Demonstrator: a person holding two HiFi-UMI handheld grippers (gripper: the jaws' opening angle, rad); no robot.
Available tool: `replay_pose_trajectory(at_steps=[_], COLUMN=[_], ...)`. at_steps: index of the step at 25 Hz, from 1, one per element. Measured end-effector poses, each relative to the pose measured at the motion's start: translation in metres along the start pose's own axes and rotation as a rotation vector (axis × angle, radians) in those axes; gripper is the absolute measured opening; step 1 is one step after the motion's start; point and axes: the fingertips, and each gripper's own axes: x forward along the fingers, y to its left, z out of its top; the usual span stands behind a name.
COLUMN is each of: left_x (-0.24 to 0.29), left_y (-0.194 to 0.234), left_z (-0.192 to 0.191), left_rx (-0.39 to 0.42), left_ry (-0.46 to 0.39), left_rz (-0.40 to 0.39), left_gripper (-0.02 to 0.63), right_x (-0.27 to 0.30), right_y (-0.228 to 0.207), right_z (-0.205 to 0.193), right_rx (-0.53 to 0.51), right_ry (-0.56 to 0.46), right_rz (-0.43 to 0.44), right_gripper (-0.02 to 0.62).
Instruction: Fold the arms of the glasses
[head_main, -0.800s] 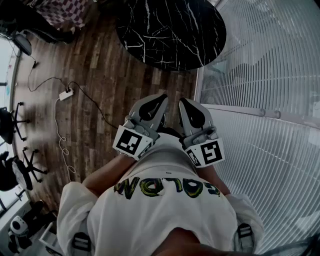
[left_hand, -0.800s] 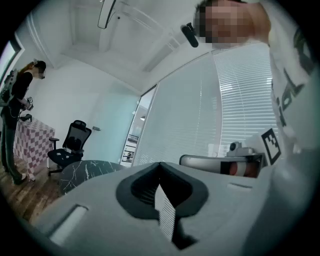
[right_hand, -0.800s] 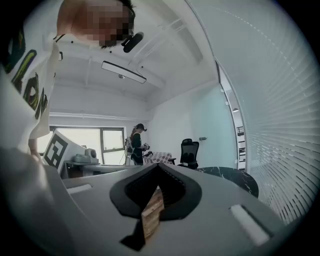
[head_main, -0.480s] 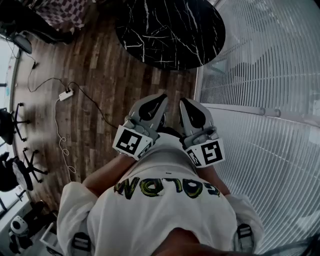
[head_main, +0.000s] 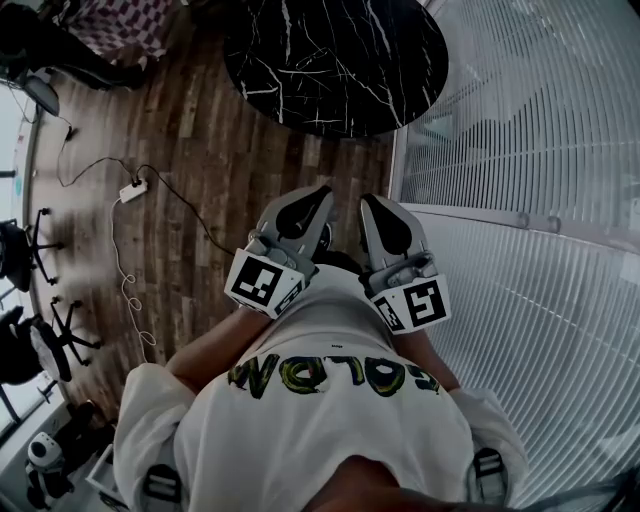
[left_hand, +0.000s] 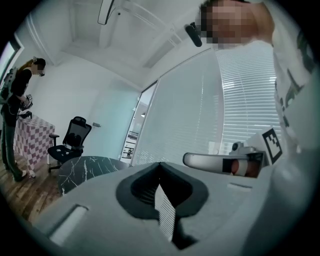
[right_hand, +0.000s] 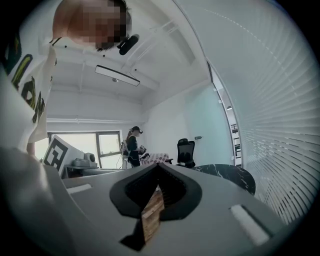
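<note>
Little has moved since the earlier frame; only the head view drifted slightly. Noted left gripper (head_main: 318, 200): jaws together, nothing between them, level in front of the chest. Round dark desk (head_main: 335, 60) lies well beyond; no glasses show on it or in any view. Noted right gripper (head_main: 372, 205): likewise closed, empty. Judgement: folding not begun; glasses must first be found.

table (head_main: 335, 60) ahead (blinds (head_main: 540, 150) at right)
</note>
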Motion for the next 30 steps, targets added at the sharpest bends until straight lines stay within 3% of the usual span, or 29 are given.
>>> replay_pose_trajectory(at_steps=[13, 20, 30], left_x=[0.02, 0.023, 0.067], left_y=[-0.011, 0.018, 0.084], left_z=[-0.015, -0.022, 0.003], left_rx=[-0.021, -0.041, -0.044], left_ry=[0.042, 0.051, 0.035], left_rz=[-0.011, 0.035, 0.039], left_gripper=[0.0, 0.0, 0.0], right_x=[-0.011, 0.016, 0.092], right_y=[-0.026, -0.026, -0.054], right_z=[-0.011, -0.021, -0.01], right_rx=[0.035, 0.042, 0.014], right_ry=[0.03, 0.049, 0.06], right_rz=[-0.031, 0.004, 0.011], right_gripper=[0.003, 0.003, 0.003])
